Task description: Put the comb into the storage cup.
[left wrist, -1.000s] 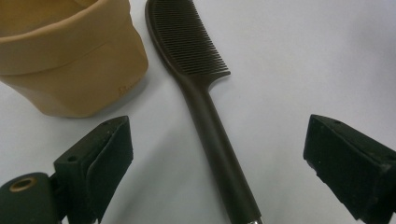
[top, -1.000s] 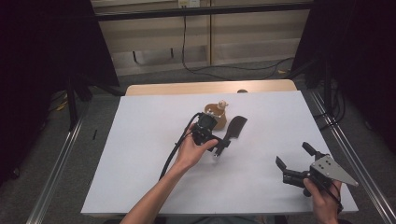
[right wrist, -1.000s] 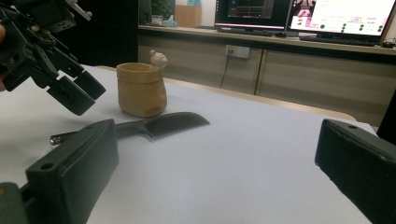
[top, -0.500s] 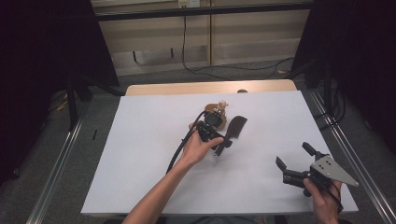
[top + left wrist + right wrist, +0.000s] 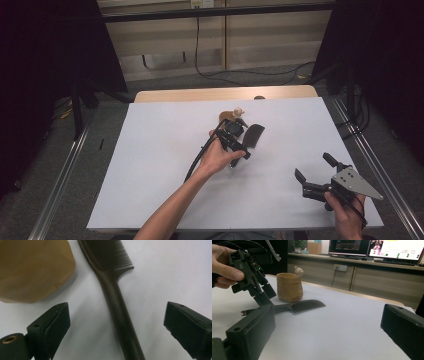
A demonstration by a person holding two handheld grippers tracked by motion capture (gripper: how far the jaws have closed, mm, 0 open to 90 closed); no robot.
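Dark comb flat on the white surface, centre of the high view, just right of the tan cup with the small figure on its rim. Left gripper low over the comb, fingers released and spread wide, handle running up the middle of the left gripper view between them, nothing touching yet. Right gripper parked lower right in the high view, also released, holding nothing, well apart from the comb.

Probably about to grasp the handle. Best lowered straight down, handle kept centred in the gap. Better to clench on the narrow handle below the teeth, clear of the cup at upper left. Worth getting the fingertips down to the surface first, since so flat a handle could slip out.
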